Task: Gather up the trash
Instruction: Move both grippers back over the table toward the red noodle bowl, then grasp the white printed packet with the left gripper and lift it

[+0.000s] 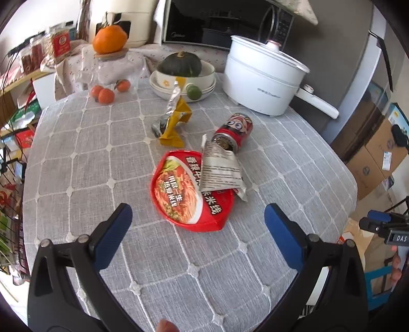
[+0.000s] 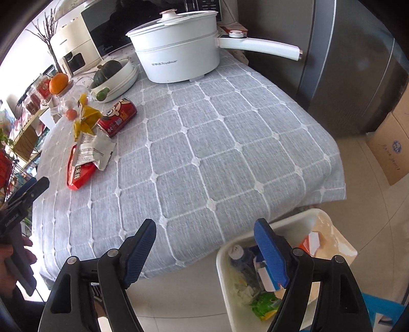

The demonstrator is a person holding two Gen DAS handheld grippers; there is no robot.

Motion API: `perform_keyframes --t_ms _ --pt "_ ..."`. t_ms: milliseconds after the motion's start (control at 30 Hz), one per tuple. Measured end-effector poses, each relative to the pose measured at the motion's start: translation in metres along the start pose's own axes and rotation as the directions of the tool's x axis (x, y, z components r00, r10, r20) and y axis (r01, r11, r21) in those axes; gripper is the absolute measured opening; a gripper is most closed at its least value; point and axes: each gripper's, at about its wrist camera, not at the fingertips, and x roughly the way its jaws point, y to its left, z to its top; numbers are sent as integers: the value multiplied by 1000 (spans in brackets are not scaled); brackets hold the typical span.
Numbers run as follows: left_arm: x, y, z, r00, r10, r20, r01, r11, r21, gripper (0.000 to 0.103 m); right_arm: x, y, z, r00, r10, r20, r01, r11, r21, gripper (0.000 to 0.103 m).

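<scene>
Trash lies on the grey checked tablecloth (image 1: 76, 158): a red noodle lid (image 1: 189, 194), a white printed sachet (image 1: 219, 171) lying over it, a red can on its side (image 1: 234, 132) and a crumpled yellow wrapper (image 1: 173, 120). My left gripper (image 1: 198, 214) is open and empty, just short of the red lid. My right gripper (image 2: 204, 235) is open and empty over the table's near edge, beside a white trash bin (image 2: 222, 258) that holds several scraps. The lid (image 2: 79, 171), sachet (image 2: 94, 150), can (image 2: 117, 117) and wrapper (image 2: 85, 118) show far left in the right wrist view.
A white electric pot (image 1: 263, 84) with a long handle, a bowl stack with a squash (image 1: 182, 76), small oranges (image 1: 106, 95) and a microwave (image 1: 217, 23) stand at the back. Cardboard boxes (image 1: 378, 153) and a fridge (image 2: 358, 63) are to the right. Shelves crowd the left.
</scene>
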Motion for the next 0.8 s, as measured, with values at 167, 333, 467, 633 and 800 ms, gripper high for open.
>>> perform_keyframes --t_ms 167,333,467,633,800 --pt "25 14 15 998 -9 -56 6 999 -51 102 21 24 17 1000 16 -21 -16 1000 -11 81" --pt "40 6 26 996 -79 -38 76 994 -74 102 39 35 27 999 12 -50 -12 1000 -13 81" --pt "55 -11 32 992 -119 -48 117 992 -43 87 51 33 31 998 7 -69 -7 1000 13 81" --pt "77 -21 31 994 -71 -87 69 997 -24 53 57 30 35 997 4 -75 -1 999 37 81" --pt "76 -14 30 996 -48 -80 46 998 -34 10 59 32 33 997 4 -80 -1 999 38 81"
